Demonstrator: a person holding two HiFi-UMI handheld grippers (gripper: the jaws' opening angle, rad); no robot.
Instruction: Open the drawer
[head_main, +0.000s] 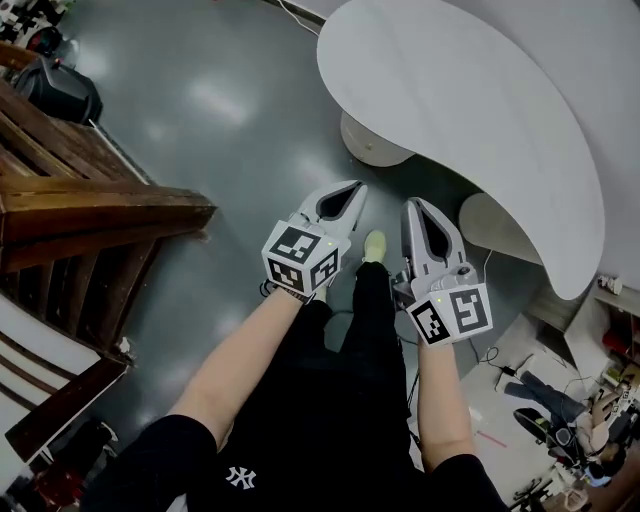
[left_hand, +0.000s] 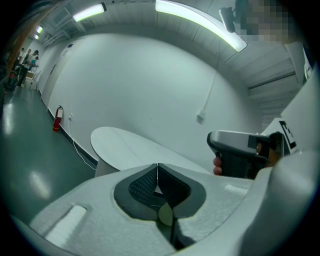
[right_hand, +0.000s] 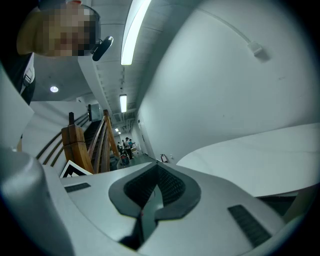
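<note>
Floor (head_main: 200, 100) grey and glossy; curved white table (head_main: 470, 90); wooden stairs (head_main: 80, 220) left.

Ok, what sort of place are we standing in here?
Likely a lobby or open hall of an office-type building: a polished grey floor, a big curved white table, a wooden staircase and a red fire extinguisher against the white wall.

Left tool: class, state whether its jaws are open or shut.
Shut. On the left tool the tips meet along a thin line, nothing between them.
</note>
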